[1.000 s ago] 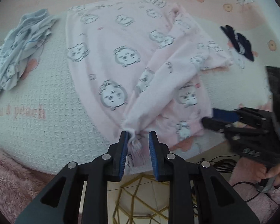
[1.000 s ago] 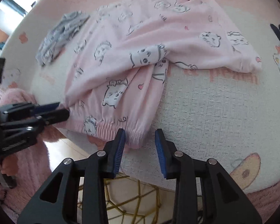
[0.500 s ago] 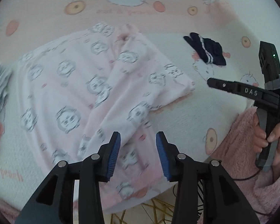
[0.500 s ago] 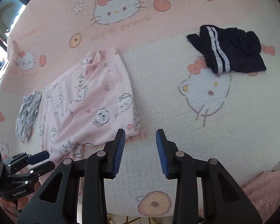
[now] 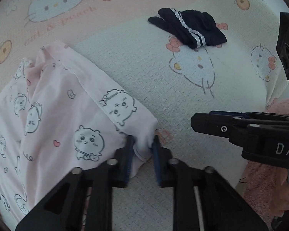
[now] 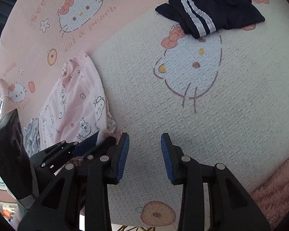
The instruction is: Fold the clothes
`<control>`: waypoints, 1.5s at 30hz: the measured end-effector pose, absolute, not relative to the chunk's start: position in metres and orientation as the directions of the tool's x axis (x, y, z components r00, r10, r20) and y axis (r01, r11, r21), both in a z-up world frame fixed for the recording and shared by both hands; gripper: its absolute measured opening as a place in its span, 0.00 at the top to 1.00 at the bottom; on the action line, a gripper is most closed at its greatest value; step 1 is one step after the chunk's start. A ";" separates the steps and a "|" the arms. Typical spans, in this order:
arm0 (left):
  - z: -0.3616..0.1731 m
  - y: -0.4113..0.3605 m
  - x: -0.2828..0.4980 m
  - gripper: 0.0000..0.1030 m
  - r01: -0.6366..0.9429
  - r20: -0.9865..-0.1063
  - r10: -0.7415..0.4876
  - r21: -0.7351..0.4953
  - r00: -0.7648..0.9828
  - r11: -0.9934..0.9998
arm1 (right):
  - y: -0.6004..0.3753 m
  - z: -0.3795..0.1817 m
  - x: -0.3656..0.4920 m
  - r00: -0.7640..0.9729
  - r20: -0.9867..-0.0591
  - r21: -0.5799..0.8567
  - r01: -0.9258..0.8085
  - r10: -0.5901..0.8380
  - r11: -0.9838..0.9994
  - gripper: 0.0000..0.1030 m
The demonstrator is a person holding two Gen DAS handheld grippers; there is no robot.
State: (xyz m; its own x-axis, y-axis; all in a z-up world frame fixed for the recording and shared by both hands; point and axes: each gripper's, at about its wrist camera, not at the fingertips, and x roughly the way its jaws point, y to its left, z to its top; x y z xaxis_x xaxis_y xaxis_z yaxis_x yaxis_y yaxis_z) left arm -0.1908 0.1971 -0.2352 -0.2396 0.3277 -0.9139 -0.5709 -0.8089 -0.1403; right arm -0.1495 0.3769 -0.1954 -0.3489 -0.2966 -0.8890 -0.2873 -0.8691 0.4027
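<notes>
Left hand-held gripper (image 5: pixel 142 144): jaws closing on corner of pale pink cartoon-print cotton garment (image 5: pixel 67 119). Right hand-held gripper (image 6: pixel 144 150): partly open, empty.

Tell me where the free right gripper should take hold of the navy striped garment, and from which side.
Grip the navy garment at its white-striped hem, the edge nearest the right gripper. Come from the near side, jaws low across that edge: it lies bunched but flat on the bedcover, and the striped end sticks out clear of the bulk, probably giving the pads a thin layer to pinch.
</notes>
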 end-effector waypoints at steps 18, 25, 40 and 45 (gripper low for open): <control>-0.185 -0.137 -0.280 0.90 -0.101 -0.862 0.257 -0.236 -0.437 -0.966 | 0.249 -0.162 -0.255 -0.339 -0.884 0.303 0.113 -0.323 -0.946 0.66; -0.216 -0.160 -0.306 0.90 -0.106 -0.884 0.268 -0.247 -0.383 -0.963 | 0.196 -0.170 -0.343 -0.363 -0.880 0.236 0.227 -0.306 -0.945 0.66; -0.227 -0.172 -0.304 0.90 -0.069 -0.889 0.243 -0.235 -0.387 -0.970 | 0.143 -0.197 -0.350 -0.260 -0.887 0.234 0.457 -0.380 -0.858 0.67; -0.231 -0.168 -0.307 0.90 -0.068 -0.892 0.237 -0.229 -0.385 -0.971 | 0.174 -0.202 -0.389 -0.310 -0.909 0.188 0.293 -0.279 -0.937 0.64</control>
State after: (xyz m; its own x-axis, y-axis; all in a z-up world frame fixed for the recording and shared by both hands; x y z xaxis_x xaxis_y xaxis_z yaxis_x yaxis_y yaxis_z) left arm -0.3070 -0.1682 -0.2307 -0.3850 0.2374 -0.8919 -0.0682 -0.9710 -0.2290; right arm -0.3890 0.1736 -0.2020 -0.3102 -0.2794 -0.9087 0.2927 -0.9375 0.1884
